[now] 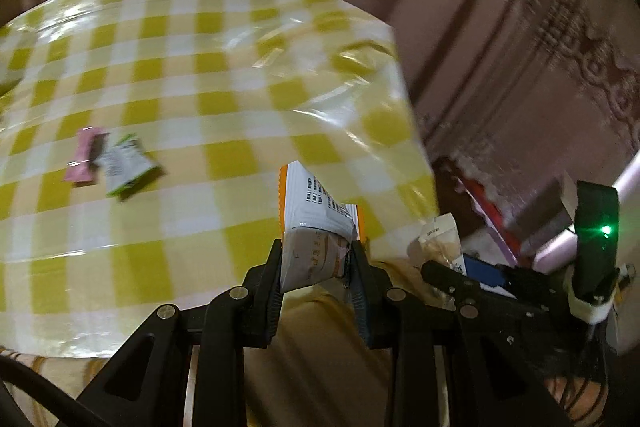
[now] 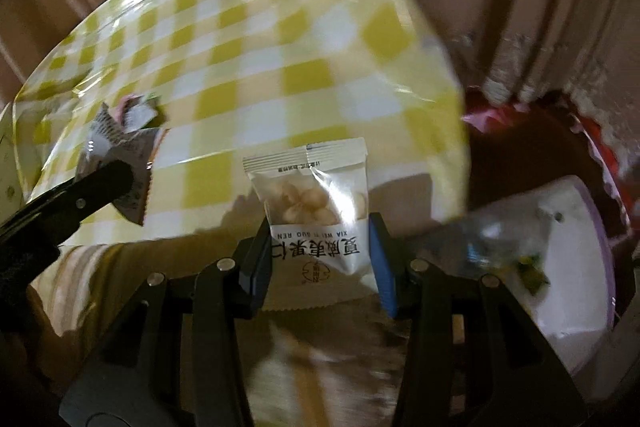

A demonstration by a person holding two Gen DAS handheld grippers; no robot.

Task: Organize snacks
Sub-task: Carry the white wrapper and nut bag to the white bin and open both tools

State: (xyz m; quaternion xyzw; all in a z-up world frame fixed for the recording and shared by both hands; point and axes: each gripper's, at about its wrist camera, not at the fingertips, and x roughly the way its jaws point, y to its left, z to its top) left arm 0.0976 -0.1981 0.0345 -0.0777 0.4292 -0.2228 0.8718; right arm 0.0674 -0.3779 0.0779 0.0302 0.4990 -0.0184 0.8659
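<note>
My left gripper (image 1: 316,255) is shut on a white snack packet with orange edges (image 1: 312,215), held just past the near edge of the yellow checked table (image 1: 208,75). My right gripper (image 2: 320,251) is shut on a white packet of nuts (image 2: 312,203) with a clear window, held upright off the table's near right corner. The nut packet (image 1: 436,239) also shows at the right of the left wrist view. A pink packet (image 1: 84,157) and a green-and-white packet (image 1: 126,167) lie together on the cloth. In the right wrist view a left finger (image 2: 104,183) pinches the orange-edged packet (image 2: 120,147).
A white tub with a purple rim (image 2: 576,227) sits low to the right of the table, with small scraps inside. Something red (image 2: 600,147) lies behind it. Brown curtains hang beyond the table (image 2: 280,47). A striped fabric surface shows below both grippers.
</note>
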